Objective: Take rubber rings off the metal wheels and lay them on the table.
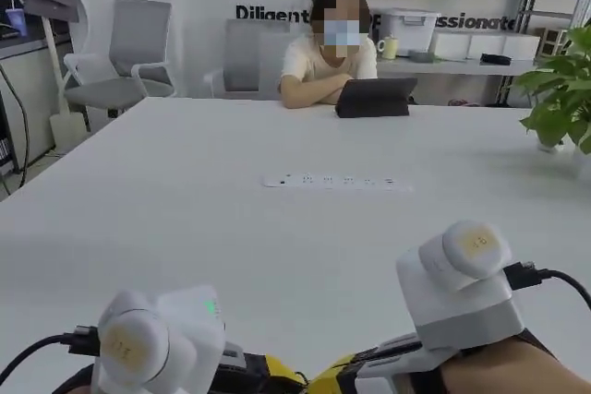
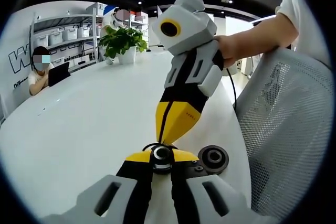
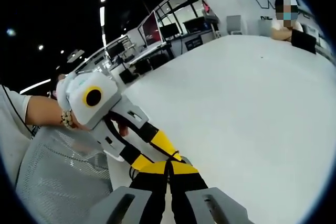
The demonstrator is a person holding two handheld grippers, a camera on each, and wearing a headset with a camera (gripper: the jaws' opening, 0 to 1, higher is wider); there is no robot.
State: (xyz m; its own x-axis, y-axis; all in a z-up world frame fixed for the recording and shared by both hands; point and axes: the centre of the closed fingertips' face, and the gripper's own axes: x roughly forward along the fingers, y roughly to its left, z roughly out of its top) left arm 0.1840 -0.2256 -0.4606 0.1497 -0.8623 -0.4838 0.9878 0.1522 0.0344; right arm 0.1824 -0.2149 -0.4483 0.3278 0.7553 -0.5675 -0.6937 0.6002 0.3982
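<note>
Clamped between the yellow jaws of the left gripper (image 2: 161, 159), at the near edge of the white table (image 2: 89, 124): 1 metal wheel (image 2: 161, 153). Pressed against its top with tips shut together: the right gripper (image 2: 169, 139). Cannot tell whether the thin black rubber ring (image 2: 148, 146) is pinched. Lying flat just beside on the table: a 2nd wheel (image 2: 212, 157). Close behind: a mesh chair (image 2: 286, 129).
</note>
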